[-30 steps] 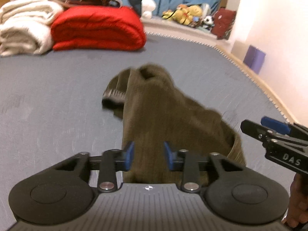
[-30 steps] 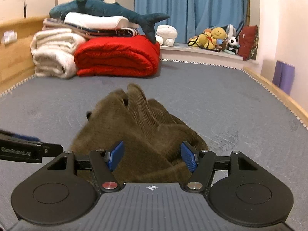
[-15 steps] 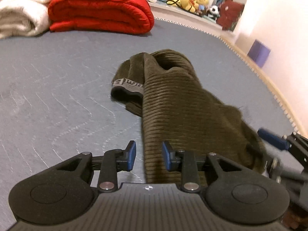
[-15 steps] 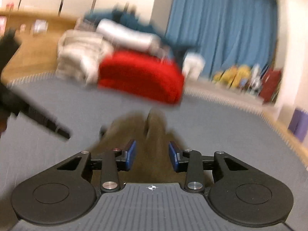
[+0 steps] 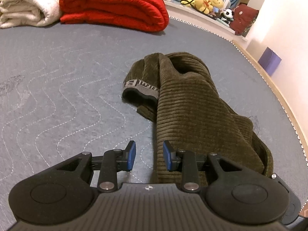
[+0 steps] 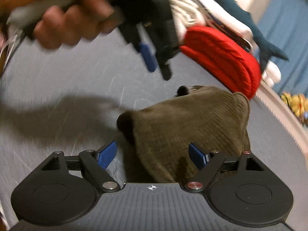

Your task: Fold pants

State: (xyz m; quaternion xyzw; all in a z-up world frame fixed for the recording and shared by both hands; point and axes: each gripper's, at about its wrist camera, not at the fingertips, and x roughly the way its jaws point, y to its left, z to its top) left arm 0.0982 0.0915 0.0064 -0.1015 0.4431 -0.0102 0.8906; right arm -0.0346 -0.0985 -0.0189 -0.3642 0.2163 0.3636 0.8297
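Observation:
Olive corduroy pants lie bunched in a long heap on the grey quilted mattress, the grey waistband showing at the left. My left gripper hovers low at the heap's near end, open; the gap shows mostly mattress and the cloth's edge runs by the right pad. In the right wrist view the pants sit between the jaws of my right gripper, which are opening wide and not pressing the cloth. A person's hand holds the left gripper above the mattress, blurred.
A red folded quilt and white blankets are stacked at the far end. Plush toys line the back ledge. The bed's wooden edge curves along the right, with a purple box beyond it.
The pants went from hanging at the grippers to lying on the mattress. My right gripper rolled and dropped beside the heap, its jaws narrowing and then spreading wide. The left gripper sank closer.

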